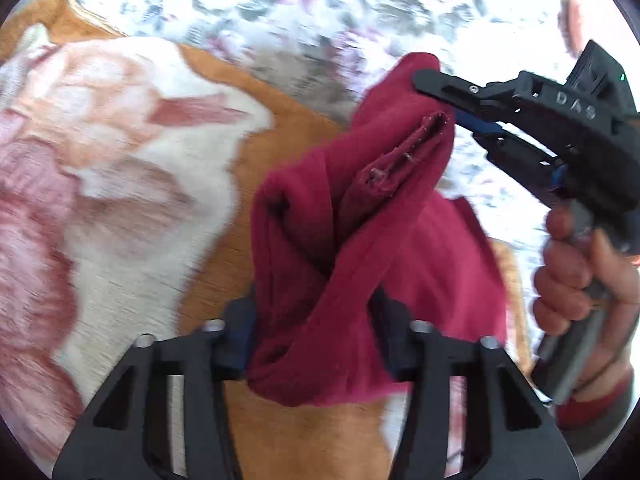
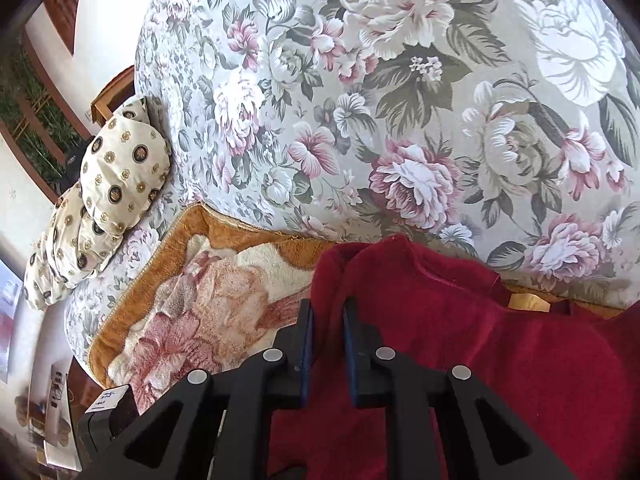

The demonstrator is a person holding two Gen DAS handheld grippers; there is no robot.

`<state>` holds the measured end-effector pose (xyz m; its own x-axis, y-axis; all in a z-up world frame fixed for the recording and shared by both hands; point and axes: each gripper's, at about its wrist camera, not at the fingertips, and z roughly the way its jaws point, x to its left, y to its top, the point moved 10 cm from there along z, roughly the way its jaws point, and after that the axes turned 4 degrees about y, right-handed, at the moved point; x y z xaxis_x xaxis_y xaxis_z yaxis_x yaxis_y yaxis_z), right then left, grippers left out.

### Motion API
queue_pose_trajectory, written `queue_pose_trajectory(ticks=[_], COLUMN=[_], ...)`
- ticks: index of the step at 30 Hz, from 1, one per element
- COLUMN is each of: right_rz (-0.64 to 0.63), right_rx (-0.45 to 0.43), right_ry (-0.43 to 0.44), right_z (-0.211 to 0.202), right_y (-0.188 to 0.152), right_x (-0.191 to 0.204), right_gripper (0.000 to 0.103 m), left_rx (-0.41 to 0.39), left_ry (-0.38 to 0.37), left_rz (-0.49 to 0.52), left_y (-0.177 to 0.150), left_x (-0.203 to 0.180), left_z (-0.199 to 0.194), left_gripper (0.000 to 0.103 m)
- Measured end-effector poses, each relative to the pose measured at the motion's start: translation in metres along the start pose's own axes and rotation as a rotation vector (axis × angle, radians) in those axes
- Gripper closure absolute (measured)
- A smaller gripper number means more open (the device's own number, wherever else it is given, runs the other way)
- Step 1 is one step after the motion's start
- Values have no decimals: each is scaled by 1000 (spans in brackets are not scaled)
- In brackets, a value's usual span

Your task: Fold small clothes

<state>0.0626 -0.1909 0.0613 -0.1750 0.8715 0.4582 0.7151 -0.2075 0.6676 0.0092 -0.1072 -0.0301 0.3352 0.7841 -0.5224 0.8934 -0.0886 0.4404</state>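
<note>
While the dark red garment (image 1: 360, 248) hung bunched above the orange flowered blanket (image 1: 120, 152), the left gripper (image 1: 316, 344) clamped its lower folds and the right gripper (image 1: 436, 100) pinched its raised corner, floral bedspread (image 2: 400, 120) beyond both, a patterned pillow (image 2: 116, 176) off left.

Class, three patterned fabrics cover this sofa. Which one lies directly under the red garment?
The orange-bordered plush blanket with pink flowers; the grey floral sofa cover rises behind, and the medallion-print cushion sits aside.
</note>
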Motion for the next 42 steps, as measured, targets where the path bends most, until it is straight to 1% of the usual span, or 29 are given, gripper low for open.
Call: queue_pose_trajectory(ticks=[1,2,4,6,8,11,12,15,18,20,21,23,24,25,26,27,28,29,31,32,33,34,35,37,39,40,41,42], right_rz=[-3,-4,-7,-7,-1,21,32,81,155,204,232,292,317,337,344,341,332,314,280,272,271,267,258,239,232,218,206,196], right_rx=[-11,-22,-56,-84,-105,-123,-125,-127,-102,-72,-71,-98,-113,-134,-159,-172,-176,-171,-153,-132,-110,-96,-96,-107,-119,-105,-85,-74], right_ry=[0,0,-15,-33,-60,-122,-143,-225,-316,-332,-326,-286,-267,-244,-208,-185,-174,-167,-156,-148,-145,-137,-121,-94,-71,-65,-83,-126], right_z=[-10,-19,-47,-75,-102,-139,-148,-165,-159,-148,-146,-150,-156,-164,-173,-180,-187,-193,-195,-193,-191,-189,-187,-188,-183,-177,-169,-166], right_y=[0,1,2,3,2,-7,-12,-29,-51,-65,-72,-77,-78,-79,-80,-80,-84,-90,-103,-112,-120,-129,-134,-144,-148,-150,-153,-156], right_x=[-2,-4,-13,-26,-43,-82,-97,-147,-199,-221,-229,-237,-237,-234,-228,-215,-206,-197,-179,-171,-164,-156,-148,-133,-124,-121,-122,-126], right_gripper=[90,90,90,91,91,91,91,91,91,91,91,90,84,82,76,67,64,62,61,59,59,59,59,59,59,59,68,97], left_rx=[-17,-32,-56,-81,-70,-1,19,80,134,161,167,185,197,190,168,138,103,64,0,-13,-14,-13,-12,-4,19,18,15,12], left_ry=[-4,-12,-51,-78,-103,-157,-161,-163,-133,-112,-114,-125,-125,-124,-116,-104,-87,-66,-23,-9,8,40,67,83,94,86,86,97], left_rz=[22,51,106,198,273,350,374,456,497,510,516,530,542,557,571,583,588,584,559,536,512,493,482,474,473,481,495,517], left_y=[-1,-2,-7,-14,-25,-46,-53,-77,-94,-99,-100,-98,-97,-94,-95,-95,-90,-83,-77,-72,-70,-68,-67,-68,-70,-71,-69,-69], left_x=[-8,-21,-54,-95,-129,-174,-186,-223,-242,-244,-245,-244,-241,-236,-234,-230,-222,-213,-194,-184,-172,-162,-153,-138,-137,-141,-144,-147], left_z=[-7,-15,-30,-42,-39,-15,-5,29,62,74,73,62,51,40,25,12,-1,-12,-26,-25,-21,-14,-8,6,19,23,25,27], left_gripper=[64,67,68,68,68,68,68,68,68,68,68,68,68,65,61,49,36,32,32,32,32,32,32,32,32,32,32,32])
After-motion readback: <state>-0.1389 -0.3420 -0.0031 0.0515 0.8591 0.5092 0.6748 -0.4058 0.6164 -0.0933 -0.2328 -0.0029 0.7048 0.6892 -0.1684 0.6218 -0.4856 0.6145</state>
